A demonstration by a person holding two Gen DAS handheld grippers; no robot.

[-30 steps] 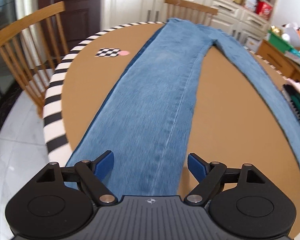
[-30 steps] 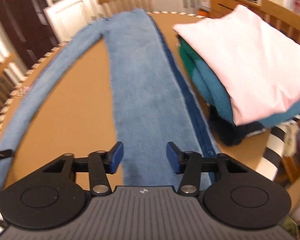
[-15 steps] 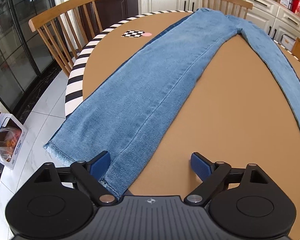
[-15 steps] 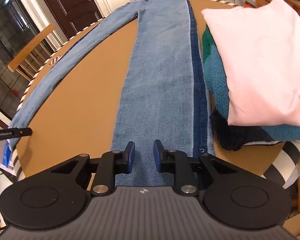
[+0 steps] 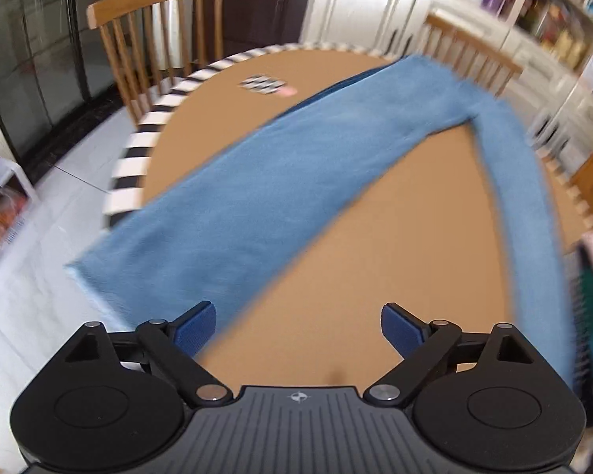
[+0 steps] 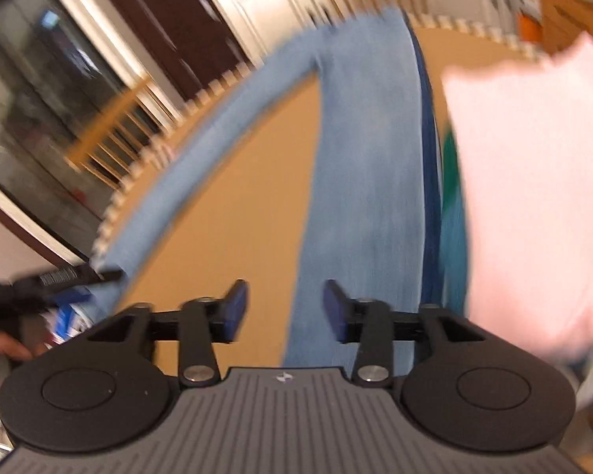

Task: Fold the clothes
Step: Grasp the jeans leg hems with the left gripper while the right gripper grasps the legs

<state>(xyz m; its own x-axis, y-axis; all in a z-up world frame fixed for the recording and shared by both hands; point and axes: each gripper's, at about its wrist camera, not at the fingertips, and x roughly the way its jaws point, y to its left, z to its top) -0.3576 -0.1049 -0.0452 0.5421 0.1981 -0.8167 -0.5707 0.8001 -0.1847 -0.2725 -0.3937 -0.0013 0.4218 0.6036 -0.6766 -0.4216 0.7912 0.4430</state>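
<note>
1. Both views are motion-blurred; fine detail is unreadable.
2. Jeans (image 5: 296, 181) lie flat on the round brown surface (image 5: 395, 276), legs spread in a V. The waist sits at the far rim; the hem of one leg hangs over the striped near-left edge.
3. Left gripper (image 5: 298, 330): fingers spread wide and opening, nothing between them. The left pad sits just over the hem-end edge of the near jeans leg; whether it touches cannot be told. The right pad is over bare surface. The other leg runs along the right rim, well apart.
4. Right gripper (image 6: 284, 308): fingers about half spread and opening, not pinching anything. In the right wrist view the nearer jeans leg (image 6: 367, 181) runs from the far rim down to just beyond and partly between the fingers, nearer the right pad; the left pad is over bare surface (image 6: 237, 205).
5. A stack of clothes (image 6: 533, 181), pink on top over teal, lies just beside the right edge of that leg.
6. No containers discernible on the surface.
7. Checkered marker (image 5: 263, 85) on the far-left part of the surface, apart from the jeans.
</note>
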